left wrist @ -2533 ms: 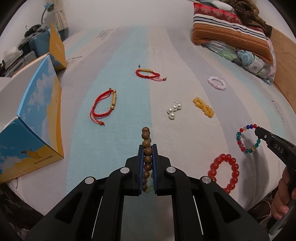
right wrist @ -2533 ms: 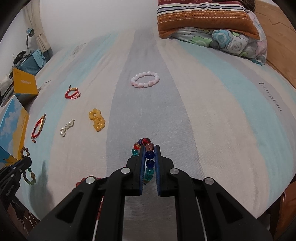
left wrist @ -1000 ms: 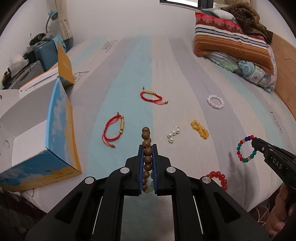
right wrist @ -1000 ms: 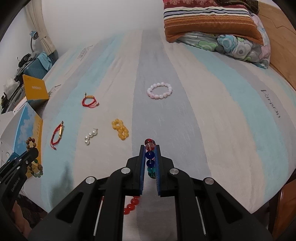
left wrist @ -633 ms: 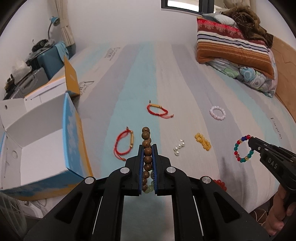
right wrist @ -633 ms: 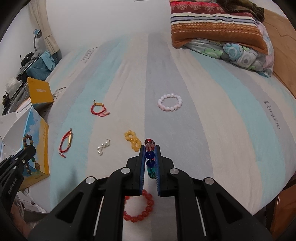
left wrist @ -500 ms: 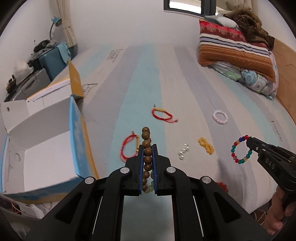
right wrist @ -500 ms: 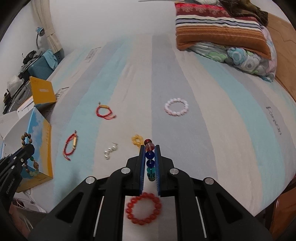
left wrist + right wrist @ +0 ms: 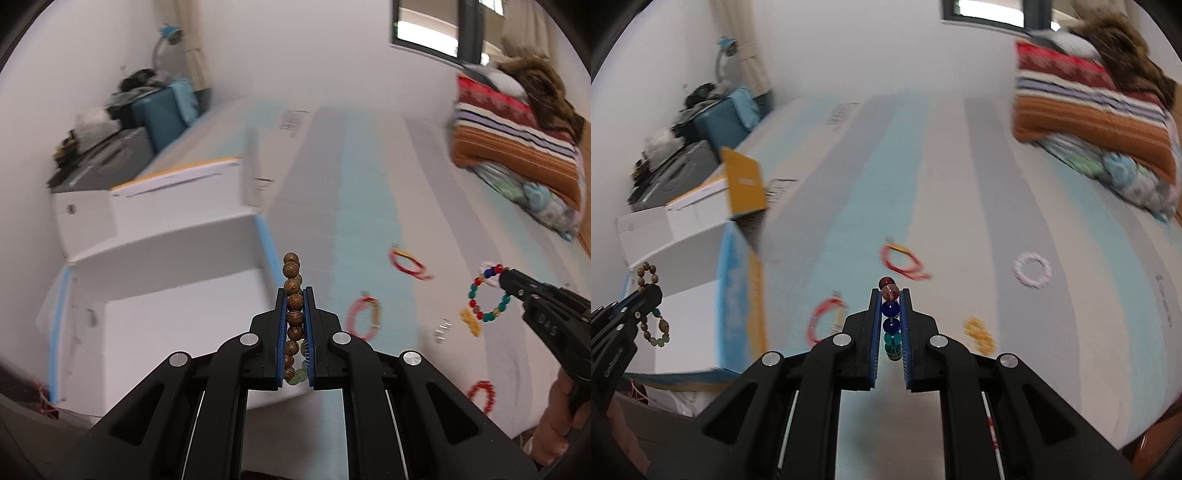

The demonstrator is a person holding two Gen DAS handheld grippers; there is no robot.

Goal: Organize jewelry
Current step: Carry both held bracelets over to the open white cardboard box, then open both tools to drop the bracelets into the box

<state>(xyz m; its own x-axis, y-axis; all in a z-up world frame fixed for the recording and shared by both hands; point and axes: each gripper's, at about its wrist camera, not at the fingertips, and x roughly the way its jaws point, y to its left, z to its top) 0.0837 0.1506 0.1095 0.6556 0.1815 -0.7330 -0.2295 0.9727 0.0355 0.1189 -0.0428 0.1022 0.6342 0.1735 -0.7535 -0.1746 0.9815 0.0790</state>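
My left gripper [image 9: 295,295] is shut on a brown wooden bead bracelet [image 9: 293,291] and holds it above the open white and blue box [image 9: 166,295]. It also shows in the right wrist view [image 9: 652,306] at far left over the box [image 9: 701,266]. My right gripper [image 9: 890,299] is shut on a multicolour bead bracelet [image 9: 890,314], lifted above the bed; in the left wrist view that bracelet [image 9: 487,295] hangs from its tip. Two red cord bracelets [image 9: 364,319] [image 9: 408,264], a yellow bead bracelet [image 9: 979,334], a white bead bracelet [image 9: 1032,270] and a red bead bracelet [image 9: 482,395] lie on the bed.
The striped bedsheet [image 9: 960,184] covers the bed. Folded blankets and a pillow [image 9: 1089,96] are stacked at the far right. A blue suitcase and clutter [image 9: 147,107] stand beyond the box on the left. A small pearl piece [image 9: 441,330] lies by the yellow beads.
Both grippers have risen and swung left towards the box, each still holding its bracelet. The left gripper now hangs over the open box. The views are motion blurred.
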